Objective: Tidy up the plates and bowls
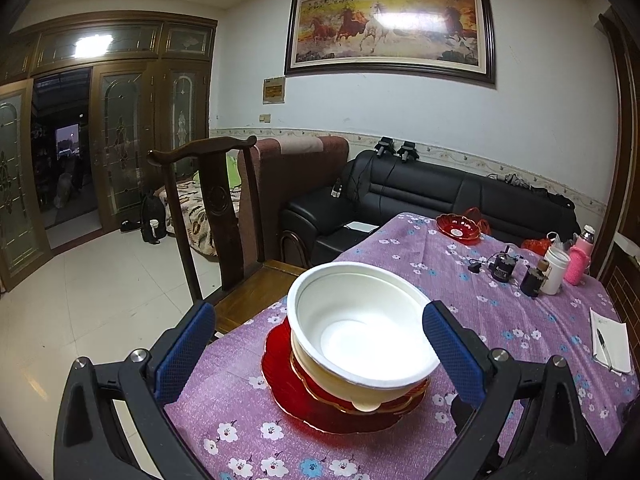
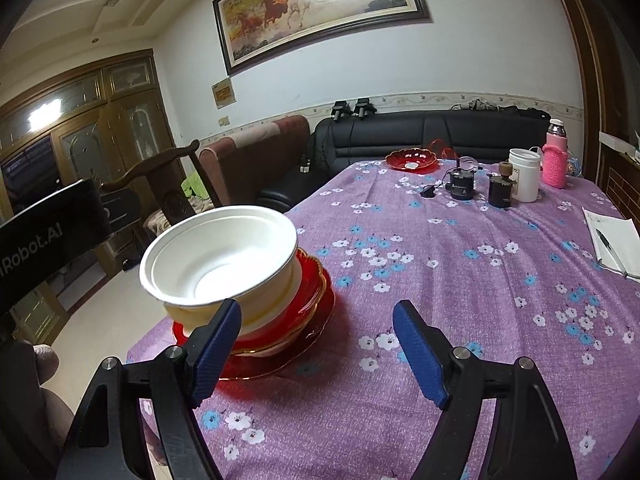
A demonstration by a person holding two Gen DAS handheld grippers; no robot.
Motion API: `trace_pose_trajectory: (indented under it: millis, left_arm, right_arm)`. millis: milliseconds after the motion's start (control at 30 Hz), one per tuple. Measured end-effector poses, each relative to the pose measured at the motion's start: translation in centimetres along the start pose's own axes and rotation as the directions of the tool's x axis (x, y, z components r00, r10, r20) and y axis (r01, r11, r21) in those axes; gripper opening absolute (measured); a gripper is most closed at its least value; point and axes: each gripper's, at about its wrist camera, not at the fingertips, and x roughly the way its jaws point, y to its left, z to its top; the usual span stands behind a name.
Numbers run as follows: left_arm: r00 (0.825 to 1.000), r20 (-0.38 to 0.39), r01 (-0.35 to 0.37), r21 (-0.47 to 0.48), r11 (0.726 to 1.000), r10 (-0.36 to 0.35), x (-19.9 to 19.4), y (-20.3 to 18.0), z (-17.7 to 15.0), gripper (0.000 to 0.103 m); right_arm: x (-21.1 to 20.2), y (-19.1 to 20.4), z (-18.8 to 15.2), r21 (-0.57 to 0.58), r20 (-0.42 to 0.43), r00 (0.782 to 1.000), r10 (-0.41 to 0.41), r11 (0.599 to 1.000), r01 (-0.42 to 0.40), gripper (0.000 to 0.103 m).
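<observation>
Both grippers spread apart, empty. White bowl (image 1: 362, 326) sits stacked on red plates (image 1: 288, 384), dead ahead between the left gripper (image 1: 318, 346) fingers. Right gripper (image 2: 318, 354) has the stack off to its left. Lone red dish (image 2: 412, 159) far ahead, right hand likely nearer.

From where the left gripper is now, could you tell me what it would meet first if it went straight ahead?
Most likely the white bowl on the stack of red plates: it sits directly between the open left gripper fingers, though depth is uncertain.
</observation>
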Motion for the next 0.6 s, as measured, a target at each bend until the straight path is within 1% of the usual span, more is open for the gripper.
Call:
trace_pose_trajectory:
  millis: [200,400,500,600]
  left_arm:
    - [1.0,0.005,-0.01,0.013,1.0,0.01,0.0,-0.2,-0.4,0.103]
    - [0.998,0.052,-0.016,-0.019,1.0,0.017,-0.7,0.3,-1.0,0.103]
    - [0.999,0.043,-0.017,0.003,1.0,0.017,-0.3,0.1,-1.1,0.103]
    - [1.0,0.003,0.025,0.007,1.0,-0.025,0.5,0.2,-1.3,0.103]
  right_arm:
    - [0.3,0.7,-0.4,-0.019,-0.014,1.0,-0.001,1.0,0.001,0.084]
    - [0.5,1.5,-0.7,-0.059,-0.016,1.0,-0.001,0.998,0.0,0.084]
    - [0.6,1.9,-0.9,-0.073,-0.018,1.0,-0.001,0.997,0.0,0.085]
    - [0.8,2.2,-0.9,-0.09,-0.021,1.0,0.001,0.996,-0.002,0.085]
